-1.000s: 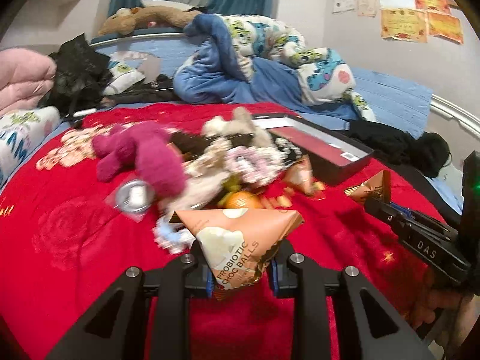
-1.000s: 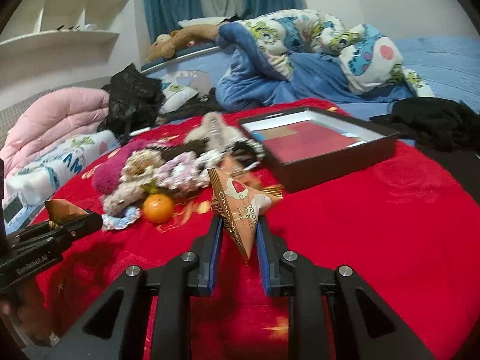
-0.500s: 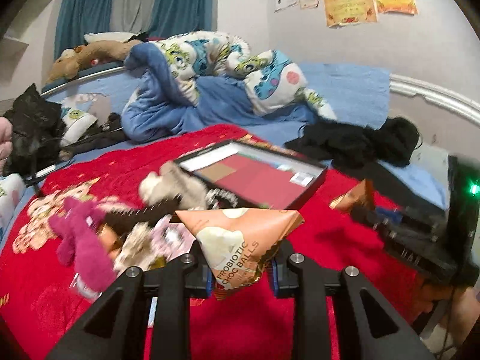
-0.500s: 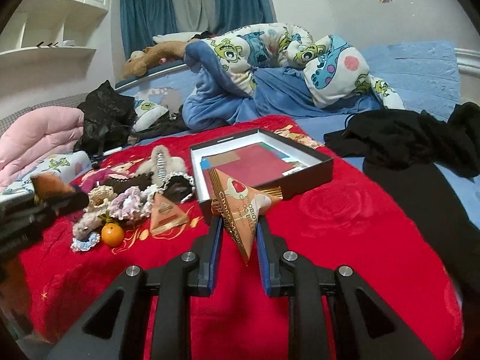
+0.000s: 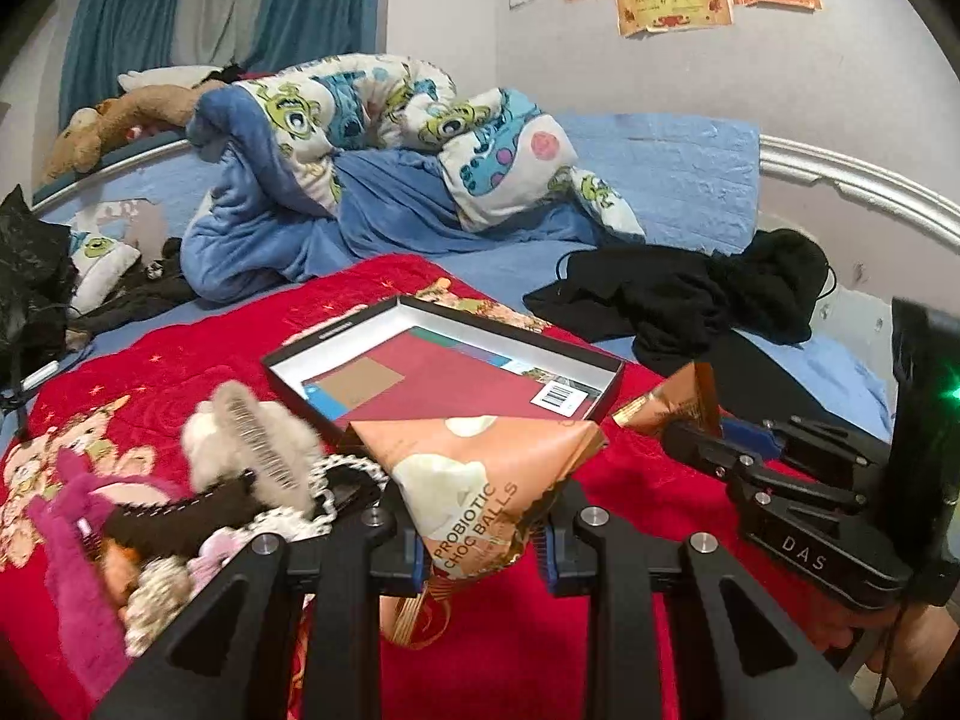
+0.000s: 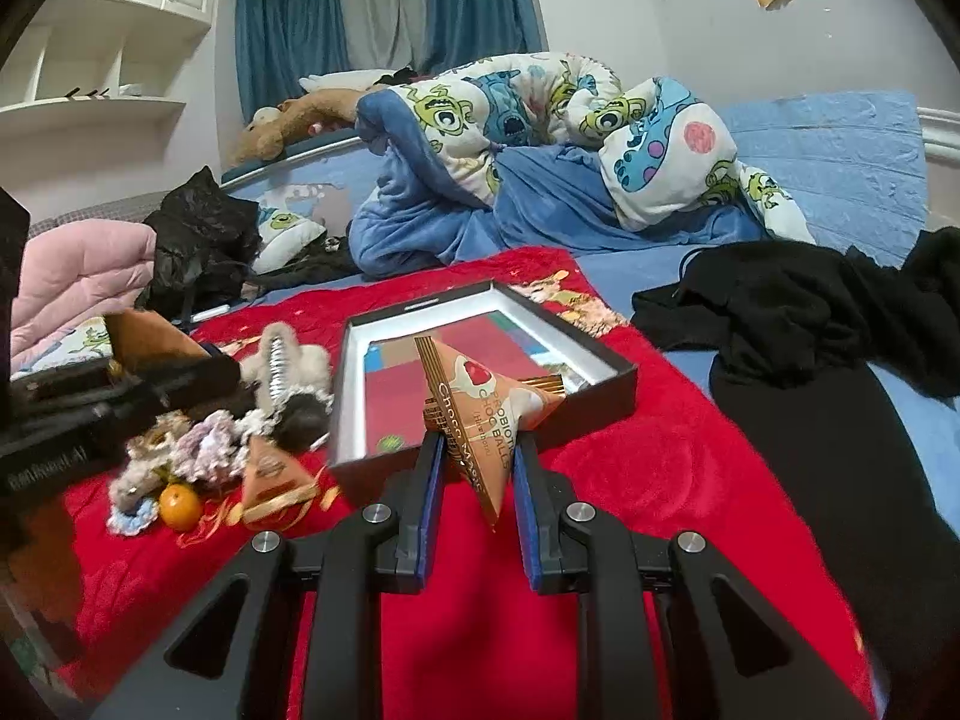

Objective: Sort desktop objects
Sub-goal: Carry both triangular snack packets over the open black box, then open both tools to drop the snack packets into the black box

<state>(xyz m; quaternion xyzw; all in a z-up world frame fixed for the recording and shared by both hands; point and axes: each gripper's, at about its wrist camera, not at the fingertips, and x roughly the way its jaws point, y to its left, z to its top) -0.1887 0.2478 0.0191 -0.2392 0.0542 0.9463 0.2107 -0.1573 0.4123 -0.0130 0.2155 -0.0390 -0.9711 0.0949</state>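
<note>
Right wrist view takes in a bed (image 6: 840, 156) with blue sheets, and on it a rumpled cartoon-print quilt (image 6: 540, 138) lies heaped toward the back. Nearer the camera, a red blanket (image 6: 630, 480) covers the front of the bed, with a pile of black clothes (image 6: 810, 324) at its right edge. On the blanket sits a shallow black box (image 6: 600, 414), open on top, with a red sheet inside. Left of the box lies a jumble of fluffy hair ties and clips (image 6: 210, 438), and at its near side are a triangular snack packet (image 6: 273, 471) and a small orange (image 6: 179, 506). The right gripper (image 6: 477, 498) pinches a pyramid-shaped orange packet (image 6: 480, 414) between its blue-padded fingers (image 6: 431, 492), holding it up in front of the box's near wall. In the left wrist view the left gripper (image 5: 480, 546) pinches another snack pouch (image 5: 474, 480) printed "PROBIOTIC CHOC BALLS", its wide top edge above the fingers, with the box (image 5: 606, 384) just behind it. A pink plush toy (image 5: 66, 546) lies at the left of the jumble (image 5: 252, 468), and the other gripper with its packet (image 5: 678, 402) shows at the right.
</note>
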